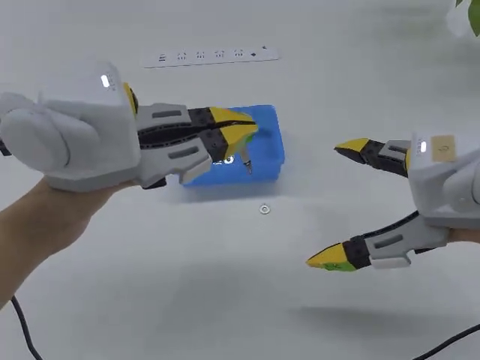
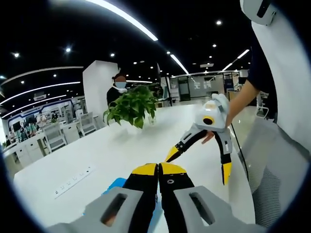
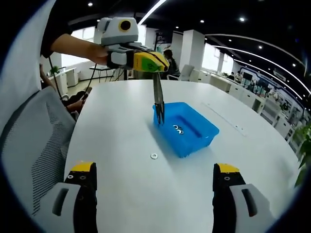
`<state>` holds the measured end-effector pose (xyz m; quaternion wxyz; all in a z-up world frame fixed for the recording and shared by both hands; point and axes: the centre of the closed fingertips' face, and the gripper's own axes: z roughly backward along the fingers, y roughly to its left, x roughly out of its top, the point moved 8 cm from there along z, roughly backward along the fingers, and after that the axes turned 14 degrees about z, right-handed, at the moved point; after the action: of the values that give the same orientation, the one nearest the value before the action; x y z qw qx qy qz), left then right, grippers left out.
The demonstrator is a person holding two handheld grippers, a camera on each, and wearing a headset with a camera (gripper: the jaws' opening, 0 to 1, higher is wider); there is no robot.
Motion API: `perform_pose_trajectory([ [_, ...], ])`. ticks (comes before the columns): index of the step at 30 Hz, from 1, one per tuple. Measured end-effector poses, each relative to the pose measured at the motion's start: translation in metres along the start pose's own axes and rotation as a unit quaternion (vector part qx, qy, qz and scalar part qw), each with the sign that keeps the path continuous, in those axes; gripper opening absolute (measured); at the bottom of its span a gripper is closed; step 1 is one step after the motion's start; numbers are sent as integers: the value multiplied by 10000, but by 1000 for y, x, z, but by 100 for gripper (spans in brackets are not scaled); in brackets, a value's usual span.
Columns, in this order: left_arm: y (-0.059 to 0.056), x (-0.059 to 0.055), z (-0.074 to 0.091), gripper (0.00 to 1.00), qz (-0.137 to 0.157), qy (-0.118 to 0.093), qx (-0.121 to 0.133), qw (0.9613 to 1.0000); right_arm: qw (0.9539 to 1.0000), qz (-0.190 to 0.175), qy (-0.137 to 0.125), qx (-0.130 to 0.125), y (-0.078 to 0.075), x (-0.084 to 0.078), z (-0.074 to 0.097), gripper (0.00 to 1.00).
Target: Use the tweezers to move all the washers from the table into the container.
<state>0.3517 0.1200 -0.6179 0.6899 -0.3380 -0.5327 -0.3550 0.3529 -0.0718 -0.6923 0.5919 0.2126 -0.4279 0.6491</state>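
One washer (image 3: 154, 156) lies on the white surface (image 3: 121, 136), near the blue container (image 3: 192, 145) but not touching it. Further washers (image 3: 178, 129) lie inside the container. The tweezers (image 3: 159, 99) hang point-down at the container's corner, clenched in the left claw (image 3: 163, 62). The right claw (image 1: 324, 204) is released, jaws wide apart, grasping nothing, above the surface near the loose washer.

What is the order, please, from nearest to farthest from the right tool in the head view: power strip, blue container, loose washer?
1. Loose washer, on the table left of the right tool.
2. Blue container, beyond the washer, farther left.
3. Power strip, far across the table.
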Motion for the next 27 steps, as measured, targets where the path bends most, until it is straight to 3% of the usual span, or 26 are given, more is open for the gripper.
perform_pose_trajectory([
  [12,-5,-30,-16,4,236,294,-288,9989,9990,-437,-62,-9,14,-13,7,100],
  [20,-5,-37,-26,4,279,388,-398,9981,9977,-674,-101,18,25,-17,5,100],
  [27,-2,-44,-32,4,320,476,-440,9974,9965,-834,-77,2,26,-22,4,100],
])
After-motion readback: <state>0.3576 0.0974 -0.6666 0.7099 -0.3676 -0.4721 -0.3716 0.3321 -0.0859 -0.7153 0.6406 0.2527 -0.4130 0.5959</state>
